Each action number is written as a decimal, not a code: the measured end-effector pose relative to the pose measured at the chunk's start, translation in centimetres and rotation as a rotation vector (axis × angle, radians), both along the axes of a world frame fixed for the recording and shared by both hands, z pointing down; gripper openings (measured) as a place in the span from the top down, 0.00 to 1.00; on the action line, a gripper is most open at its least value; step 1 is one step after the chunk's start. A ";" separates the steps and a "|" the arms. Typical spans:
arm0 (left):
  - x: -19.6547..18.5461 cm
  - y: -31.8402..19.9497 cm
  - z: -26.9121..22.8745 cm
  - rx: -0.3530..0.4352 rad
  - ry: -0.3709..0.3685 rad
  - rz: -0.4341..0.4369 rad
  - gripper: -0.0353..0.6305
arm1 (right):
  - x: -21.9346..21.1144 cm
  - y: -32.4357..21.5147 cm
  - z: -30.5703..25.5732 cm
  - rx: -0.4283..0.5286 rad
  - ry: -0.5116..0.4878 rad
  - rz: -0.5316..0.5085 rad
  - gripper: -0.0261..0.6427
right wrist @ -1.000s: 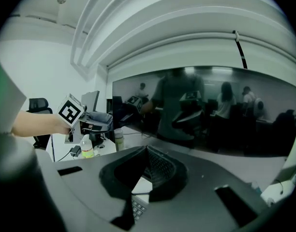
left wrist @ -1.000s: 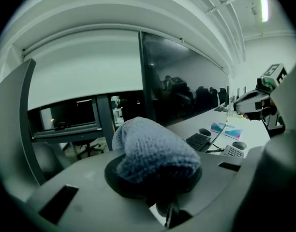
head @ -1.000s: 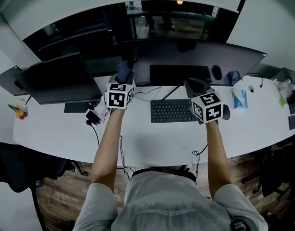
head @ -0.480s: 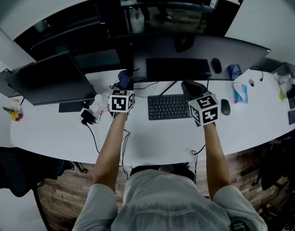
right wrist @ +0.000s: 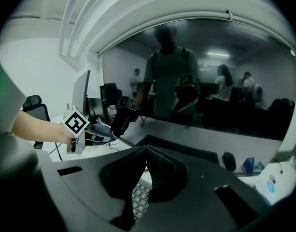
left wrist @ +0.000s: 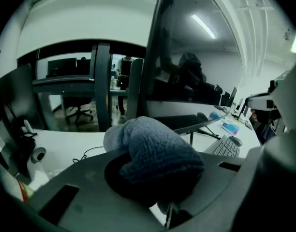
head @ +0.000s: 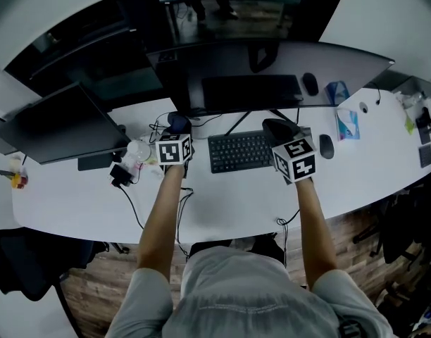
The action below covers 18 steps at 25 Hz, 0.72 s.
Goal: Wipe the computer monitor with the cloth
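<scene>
The white desk [head: 229, 203] carries a monitor [head: 222, 65], a keyboard [head: 240, 151] and a mouse [head: 326, 146] just beside it. Farther right lies perhaps a leaflet [head: 347, 125].

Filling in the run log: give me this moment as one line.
left gripper: shut on cloth | right gripper: shut, empty | both over desk, in front of monitor | cloth-screen contact: none seen

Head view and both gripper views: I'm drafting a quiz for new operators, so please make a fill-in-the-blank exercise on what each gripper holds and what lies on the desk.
The blue knitted cloth is clamped in the ___ gripper's jaws.
The right gripper has its jaws pressed together with ___ between them.
In the head view, the dark computer mouse lies to the ___ of the black keyboard.
Missing words: left; nothing; right.
</scene>
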<state>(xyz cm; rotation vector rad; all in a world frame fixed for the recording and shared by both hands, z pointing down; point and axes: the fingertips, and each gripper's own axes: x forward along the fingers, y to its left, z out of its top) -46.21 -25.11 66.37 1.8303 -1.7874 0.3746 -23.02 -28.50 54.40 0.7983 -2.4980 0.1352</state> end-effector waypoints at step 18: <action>4.5 -2.2 1.6 0.125 0.472 -0.086 0.87 | 4.1 -0.4 1.1 -0.022 -0.019 0.099 0.96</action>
